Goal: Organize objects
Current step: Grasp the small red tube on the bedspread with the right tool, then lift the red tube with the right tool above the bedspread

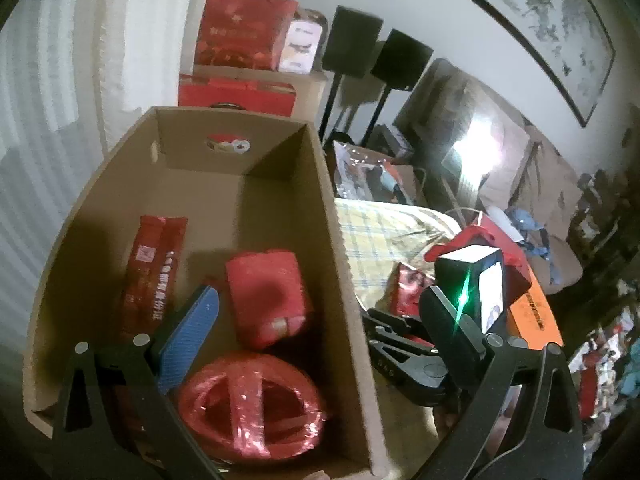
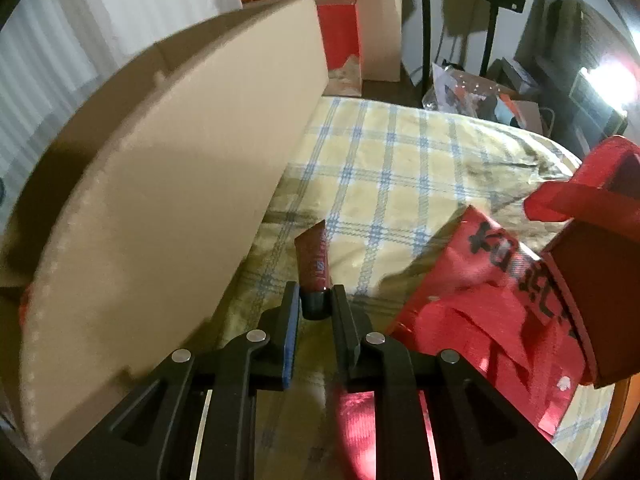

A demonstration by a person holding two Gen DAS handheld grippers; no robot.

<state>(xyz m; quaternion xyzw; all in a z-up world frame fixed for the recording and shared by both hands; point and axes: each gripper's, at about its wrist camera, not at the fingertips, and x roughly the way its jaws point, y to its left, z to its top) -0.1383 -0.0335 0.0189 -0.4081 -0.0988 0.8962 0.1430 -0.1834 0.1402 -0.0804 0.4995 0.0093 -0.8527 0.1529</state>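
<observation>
The right gripper (image 2: 316, 306) clamps its fingers on the black cap of a dark red tube (image 2: 313, 258), the tube pointing away over a bed covered with a yellow-and-blue checked sheet (image 2: 400, 152). Just to its right lies a crumpled red bag with black lettering (image 2: 480, 292), and beyond that a red box (image 2: 600, 280). To the left stands the outer wall of a cardboard box (image 2: 180, 200). The left gripper (image 1: 320, 320) hangs over the box's near right corner with its fingers spread wide and nothing between them, one blue-padded finger (image 1: 192, 332) inside the cardboard box (image 1: 340, 240). In the box lie a round red foil-wrapped coil (image 1: 252, 404), a squarish red packet (image 1: 266, 296) and a long red pouch (image 1: 152, 276). Farther back, red gift boxes (image 1: 244, 36) are stacked against the wall.
</observation>
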